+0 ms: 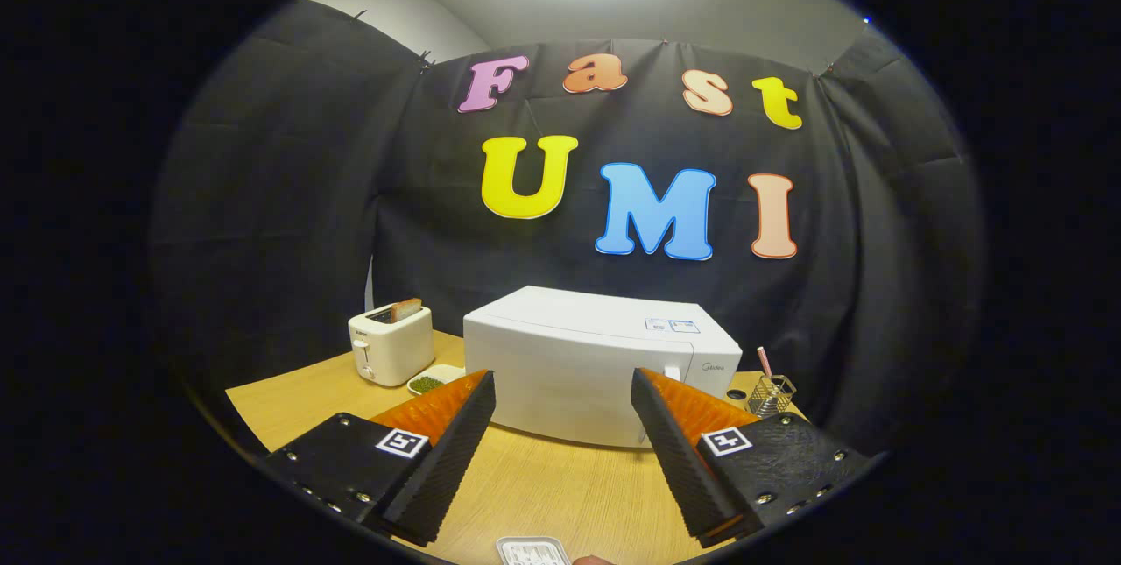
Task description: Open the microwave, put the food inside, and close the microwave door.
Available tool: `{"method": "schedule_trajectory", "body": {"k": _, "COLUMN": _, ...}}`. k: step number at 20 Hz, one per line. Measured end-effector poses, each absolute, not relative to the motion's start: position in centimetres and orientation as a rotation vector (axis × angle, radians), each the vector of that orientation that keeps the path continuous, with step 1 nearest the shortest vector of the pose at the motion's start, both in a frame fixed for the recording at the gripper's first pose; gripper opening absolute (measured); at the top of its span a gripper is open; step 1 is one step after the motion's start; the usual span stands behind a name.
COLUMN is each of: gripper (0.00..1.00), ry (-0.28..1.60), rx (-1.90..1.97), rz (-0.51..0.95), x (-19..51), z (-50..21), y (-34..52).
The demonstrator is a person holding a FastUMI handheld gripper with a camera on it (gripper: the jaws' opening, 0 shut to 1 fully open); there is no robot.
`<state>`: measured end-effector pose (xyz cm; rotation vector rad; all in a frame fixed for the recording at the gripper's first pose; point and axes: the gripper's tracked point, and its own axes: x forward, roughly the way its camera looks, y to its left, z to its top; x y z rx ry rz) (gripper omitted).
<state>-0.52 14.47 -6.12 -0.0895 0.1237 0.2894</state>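
Claw (563, 425) spread wide, gripping nothing — boxy white microwave (595, 363) dead ahead on the wooden tabletop (543, 486), door closed, long side facing the fingers. Small green-food dish (433, 379) off left by the white toaster (391, 344).

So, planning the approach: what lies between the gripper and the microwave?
Only bare wooden table, per the gripper view: the open gripper faces the closed microwave.

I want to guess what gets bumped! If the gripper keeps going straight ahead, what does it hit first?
Most likely the white microwave. The open gripper points at its closed front, with only bare table between. How far off it stands is hard to judge.
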Motion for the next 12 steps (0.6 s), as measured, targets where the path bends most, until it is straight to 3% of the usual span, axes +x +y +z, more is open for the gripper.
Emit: {"method": "schedule_trajectory", "body": {"k": 12, "gripper": 0.98, "ry": 0.102, "rx": -0.010, "rz": 0.226, "x": 0.0, "z": -4.4, "y": 13.0}}
